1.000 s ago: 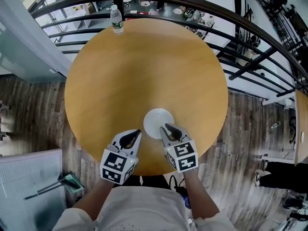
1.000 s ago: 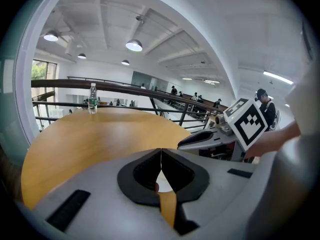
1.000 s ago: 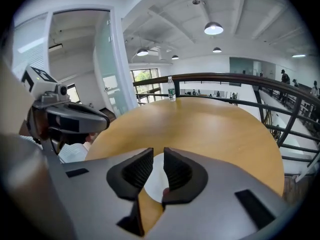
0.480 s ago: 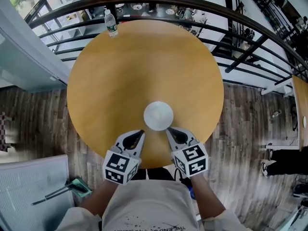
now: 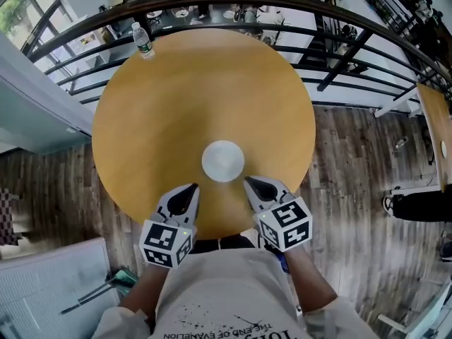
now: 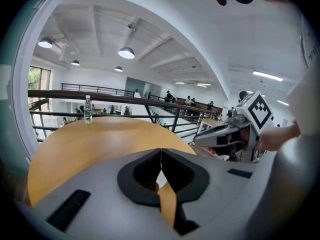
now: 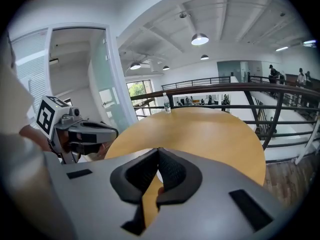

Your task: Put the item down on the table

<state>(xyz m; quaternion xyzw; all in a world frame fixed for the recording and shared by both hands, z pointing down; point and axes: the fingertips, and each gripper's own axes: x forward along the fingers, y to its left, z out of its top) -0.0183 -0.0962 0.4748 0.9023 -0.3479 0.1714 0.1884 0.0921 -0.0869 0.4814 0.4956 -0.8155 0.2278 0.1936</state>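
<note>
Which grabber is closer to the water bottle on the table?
Left. The left gripper is at the near edge of the table, across from the water bottle on the far edge; the right gripper is beside it, further right.

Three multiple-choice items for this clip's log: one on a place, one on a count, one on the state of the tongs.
1. Where does the white disc lie?
A. On the table, just ahead of the left tongs and right tongs
B. On the floor
C. Against the railing

2. How many bottles stand on the table?
A. None
B. One
C. Three

3. How do both tongs stand?
A. Wide open
B. Shut on the disc
C. Shut, nothing in them

Answers:
1 A: the disc rests flat on the wood beyond both tips.
2 B: a single bottle stands at the far edge.
3 C: each gripper view shows the jaws together with nothing between them.
</note>
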